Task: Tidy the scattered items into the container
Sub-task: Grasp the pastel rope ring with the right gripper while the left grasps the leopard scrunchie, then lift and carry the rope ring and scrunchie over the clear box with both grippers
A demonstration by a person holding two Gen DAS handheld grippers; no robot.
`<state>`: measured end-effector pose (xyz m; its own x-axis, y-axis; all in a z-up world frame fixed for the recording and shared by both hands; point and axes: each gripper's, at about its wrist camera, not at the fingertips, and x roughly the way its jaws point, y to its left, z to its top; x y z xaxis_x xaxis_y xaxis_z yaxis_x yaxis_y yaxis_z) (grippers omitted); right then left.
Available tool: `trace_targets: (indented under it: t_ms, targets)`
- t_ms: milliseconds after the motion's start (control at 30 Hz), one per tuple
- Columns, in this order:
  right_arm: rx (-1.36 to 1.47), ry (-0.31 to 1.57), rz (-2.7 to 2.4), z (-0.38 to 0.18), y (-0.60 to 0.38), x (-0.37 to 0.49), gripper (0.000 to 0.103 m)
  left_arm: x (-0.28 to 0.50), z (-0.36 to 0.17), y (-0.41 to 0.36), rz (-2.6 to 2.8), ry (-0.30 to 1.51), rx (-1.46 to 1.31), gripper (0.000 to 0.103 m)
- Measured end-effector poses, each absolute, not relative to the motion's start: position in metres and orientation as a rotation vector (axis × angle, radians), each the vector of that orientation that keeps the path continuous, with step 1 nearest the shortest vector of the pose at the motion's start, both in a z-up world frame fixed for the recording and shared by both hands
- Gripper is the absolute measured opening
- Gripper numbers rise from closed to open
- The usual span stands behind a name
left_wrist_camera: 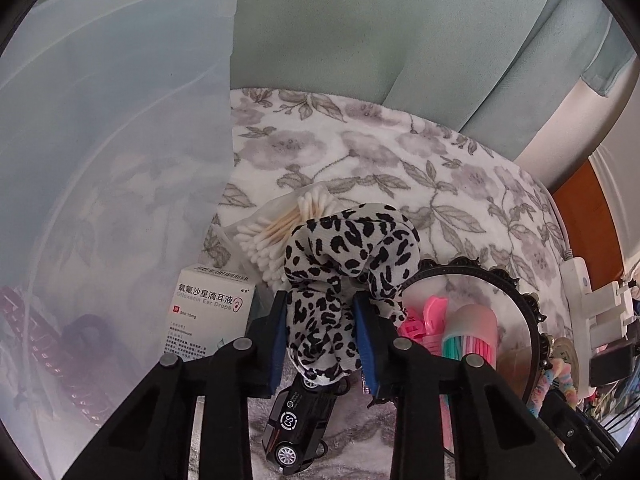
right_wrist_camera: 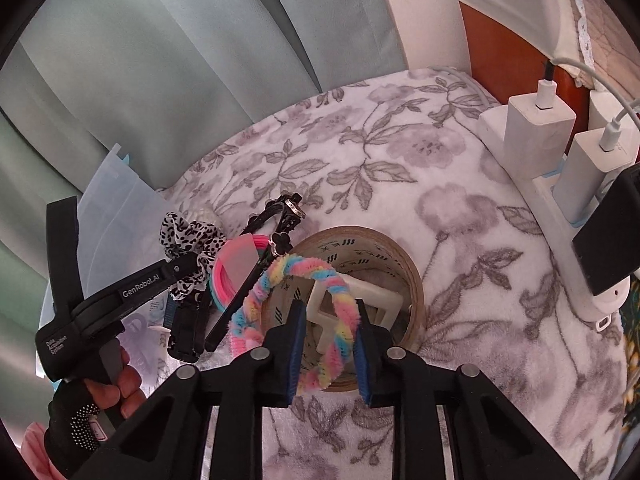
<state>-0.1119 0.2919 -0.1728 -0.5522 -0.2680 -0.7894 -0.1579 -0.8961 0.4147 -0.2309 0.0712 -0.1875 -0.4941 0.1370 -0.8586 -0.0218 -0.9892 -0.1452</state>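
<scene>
The left gripper has its blue-padded fingers clenched on a leopard-print scrunchie, the fabric pinched between the pads and bunching up above them. Under the scrunchie a black toy car lies on the floral blanket. Just beside it stand a white box of ear drops and a bundle of cotton swabs. The clear plastic container fills the left of this view, right next to the box. To the right of the scrunchie a black headband arches over pink and green plastic pieces.

The right gripper grasps a pastel twisted fuzzy ring, one side of the ring squeezed between its fingers. The ring lies over a roll of brown tape that has a white plastic piece inside it. A gloved hand holds the left gripper's handle at the lower left. A white power strip with chargers sits at the right edge of the blanket.
</scene>
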Motion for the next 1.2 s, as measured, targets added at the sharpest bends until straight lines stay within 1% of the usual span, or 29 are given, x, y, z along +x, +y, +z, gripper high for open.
trace_targets:
  t_ms: [100, 133, 233, 767, 1200]
  targets:
    - [1.437, -0.738, -2.620, -0.172, 0.297, -0.109, 0.015, -0.228, -0.186, 0.069, 2.634, -0.194, -1.516, 0.024]
    - [1.430, -0.753, -2.616, -0.171, 0.298, -0.109, 0.012, -0.227, -0.185, 0.070, 2.636, -0.192, -1.508, 0.023]
    - [1.390, -0.792, -2.618, -0.166, 0.301, -0.106, 0.009, -0.224, -0.179, 0.070, 2.641, -0.190, -1.475, 0.021]
    - [1.246, -0.795, -2.681, -0.129, 0.302, -0.081, 0.008, -0.194, -0.135, 0.077, 2.624, -0.168, -1.347, 0.019]
    - [1.129, -0.775, -2.708, -0.089, 0.287, -0.045, 0.008, -0.142, -0.091, 0.071, 2.628, -0.184, -1.261, 0.019]
